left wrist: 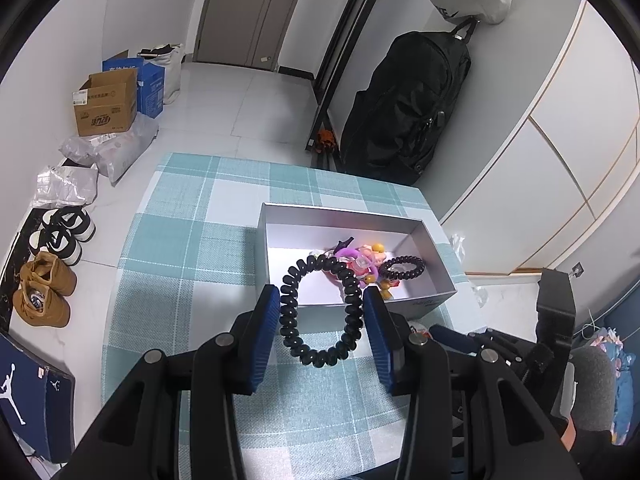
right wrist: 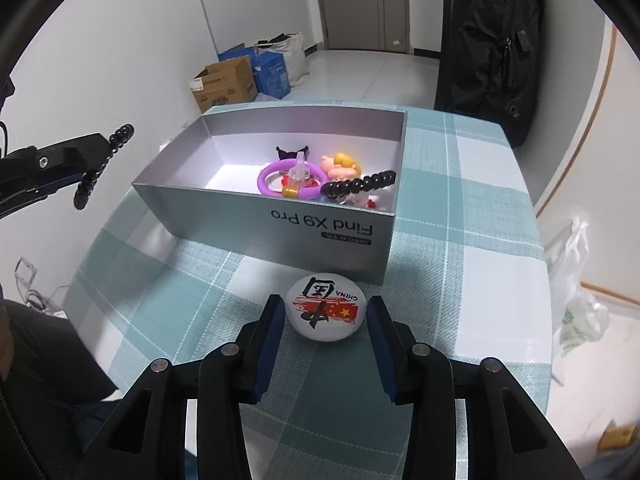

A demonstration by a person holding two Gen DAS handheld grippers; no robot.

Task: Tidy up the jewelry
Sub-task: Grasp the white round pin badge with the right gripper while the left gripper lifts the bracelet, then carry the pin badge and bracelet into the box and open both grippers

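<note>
Black spiral hair tie [left wrist: 320, 312]: glossy coiled ring, which I see hanging between the blue ribbed pads of my left gripper [left wrist: 320, 320], both pads pressed against its sides, held above the tablecloth just short of the box's near wall. Grey cardboard box [right wrist: 224, 206]: open-topped, matte, printed "Find X9 Pro", its long wall facing my right gripper; bare floor at one end, at the other a heap comprising a second black spiral tie [right wrist: 360, 186], a purple ring [right wrist: 280, 180] and small cartoon charms. Round white badge [right wrist: 326, 312]: domed, marked "CHINA", lying on the cloth just beside that wall, between the spread fingers of my right gripper [right wrist: 326, 324], neither pad touching it. Surface: woven teal-and-white plaid tablecloth [left wrist: 180, 248], free cloth left of the box. Room: pale tiled floor, black backpack [left wrist: 408, 112], cardboard cartons [left wrist: 104, 104], shoes [left wrist: 44, 288].
</note>
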